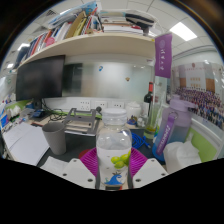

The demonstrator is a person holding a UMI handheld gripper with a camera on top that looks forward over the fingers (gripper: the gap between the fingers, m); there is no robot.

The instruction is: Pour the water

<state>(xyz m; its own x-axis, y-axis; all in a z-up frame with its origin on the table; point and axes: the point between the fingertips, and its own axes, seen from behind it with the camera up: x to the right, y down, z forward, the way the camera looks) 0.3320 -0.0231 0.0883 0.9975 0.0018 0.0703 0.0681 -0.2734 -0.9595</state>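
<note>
Item: bottle [115,150], clear plastic, pale cap, upright, with a green patch showing low on its body; it stands between the pink pads [92,160] of your claw [114,168], and the pads appear to press its sides, so the claw reads as clenched on the bottle. You hold it low on the body, which likely keeps the neck free and lets a wrist roll tip the mouth downward for pouring. The cap looks to be on; judge whether it must come off first. Item: purple cup [173,128], to the right beyond the bottle, with a white vessel [184,155] just below it; either could be the receiver, and which one cannot be told. Item: grey bin [56,138], left of the bottle, well apart. Item: table [28,145], white, carrying clutter behind the bottle. Item: monitor [40,77], dark, on the left wall under a shelf [90,45] of books. Pouring has seemingly not begun, since the bottle is vertical.
</note>
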